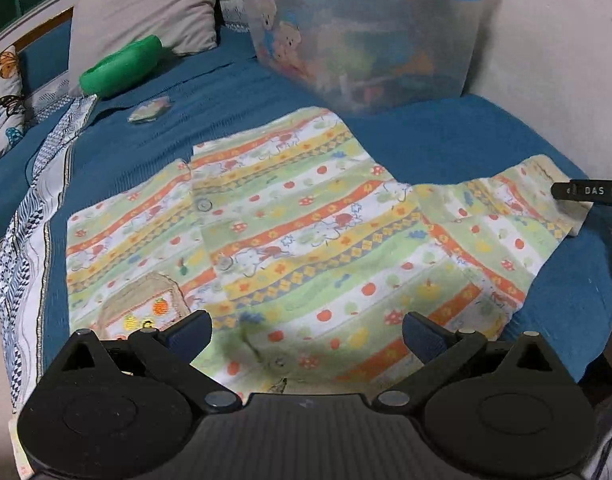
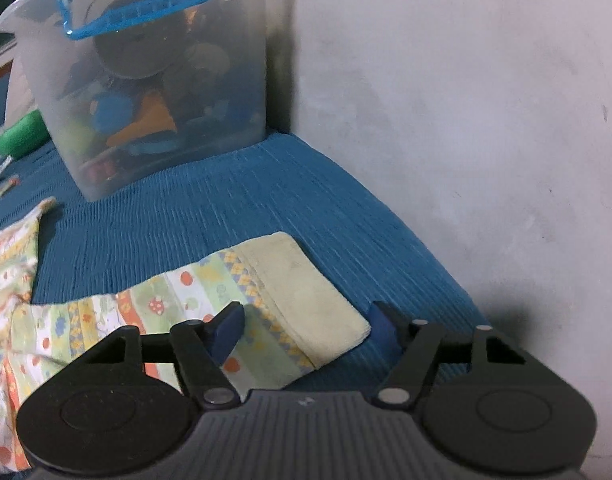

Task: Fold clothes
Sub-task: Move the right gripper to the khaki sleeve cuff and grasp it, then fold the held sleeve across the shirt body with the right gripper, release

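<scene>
Here, a small printed shirt (image 1: 290,240) lies spread flat on the blue bedcover (image 1: 446,136), buttons up, with one short sleeve (image 2: 266,300) reaching out toward the wall (image 2: 466,100). The right gripper (image 2: 306,328) sits low over that sleeve's pale cuff (image 2: 306,292): its jaws are partly open, one blue pad over the striped cloth and the other over the bedcover just past the cuff's edge, so the cuff lies between them without being pinched. The left gripper (image 1: 306,336) hovers above the shirt's near edge with its jaws spread wide and nothing caught in them. A clear plastic tub (image 1: 366,40) of toys with a blue handle stands beyond the shirt by the wall, and a green roll (image 1: 122,66) rests against a grey pillow (image 1: 146,12).
</scene>
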Demonstrator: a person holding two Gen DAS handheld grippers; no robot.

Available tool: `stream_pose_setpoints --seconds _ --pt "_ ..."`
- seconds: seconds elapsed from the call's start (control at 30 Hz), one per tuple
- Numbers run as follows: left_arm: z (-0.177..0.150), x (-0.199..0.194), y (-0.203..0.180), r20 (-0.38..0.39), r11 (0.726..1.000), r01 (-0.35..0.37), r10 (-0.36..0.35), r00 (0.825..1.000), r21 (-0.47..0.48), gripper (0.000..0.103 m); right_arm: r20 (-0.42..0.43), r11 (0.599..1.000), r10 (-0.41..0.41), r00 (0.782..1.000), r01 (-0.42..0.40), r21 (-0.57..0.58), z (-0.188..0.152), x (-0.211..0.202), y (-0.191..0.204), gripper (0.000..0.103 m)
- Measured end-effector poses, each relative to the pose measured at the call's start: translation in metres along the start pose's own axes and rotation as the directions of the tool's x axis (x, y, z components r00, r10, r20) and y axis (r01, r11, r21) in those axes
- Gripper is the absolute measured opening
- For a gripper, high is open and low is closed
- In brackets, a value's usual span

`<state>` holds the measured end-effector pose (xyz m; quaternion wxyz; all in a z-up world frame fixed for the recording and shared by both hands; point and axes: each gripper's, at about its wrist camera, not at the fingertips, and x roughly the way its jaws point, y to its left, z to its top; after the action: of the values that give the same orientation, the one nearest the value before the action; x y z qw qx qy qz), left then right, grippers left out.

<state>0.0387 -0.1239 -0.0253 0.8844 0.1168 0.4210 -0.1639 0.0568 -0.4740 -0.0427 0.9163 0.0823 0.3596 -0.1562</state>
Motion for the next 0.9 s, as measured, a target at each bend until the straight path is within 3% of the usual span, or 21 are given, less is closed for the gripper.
stream_pose_setpoints --seconds 0.03,0.13,0.23,0.4,0.57,0.7,0.9 --pt "0.000 0.001 -0.001 -0.005 1.000 0.001 -0.001 1.000 0.003 0.103 0.002 1.000 0.002 1.000 -0.002 -0.012 -0.001 -0.001 0.001 0.051" --pt "-0.001 0.006 -0.005 -0.021 1.000 0.004 -0.004 1.000 0.013 0.103 0.002 1.000 0.026 1.000 -0.026 -0.012 -0.001 -0.004 0.002 0.029" --pt "-0.003 0.006 -0.005 -0.021 1.000 0.001 0.000 1.000 0.019 0.103 -0.004 0.998 0.064 0.998 -0.064 0.008 0.003 -0.007 0.000 0.014" --pt "-0.005 0.004 0.004 -0.021 1.000 -0.009 0.009 1.000 -0.002 0.103 0.035 0.986 0.162 0.986 -0.163 0.033 0.014 -0.025 0.003 0.011" --pt "-0.008 0.001 0.014 -0.023 0.999 -0.024 0.023 0.999 -0.030 0.103 0.075 0.957 0.286 0.955 -0.288 0.014 0.034 -0.052 0.024 0.010" --pt "-0.014 -0.003 0.024 -0.019 0.998 -0.028 0.027 0.999 -0.057 0.103 0.093 0.920 0.391 0.916 -0.392 -0.005 0.051 -0.072 0.051 0.010" --pt "-0.026 -0.013 0.046 -0.010 0.993 -0.042 0.041 0.999 -0.112 0.103 0.071 0.840 0.542 0.838 -0.538 -0.066 0.064 -0.096 0.114 0.010"
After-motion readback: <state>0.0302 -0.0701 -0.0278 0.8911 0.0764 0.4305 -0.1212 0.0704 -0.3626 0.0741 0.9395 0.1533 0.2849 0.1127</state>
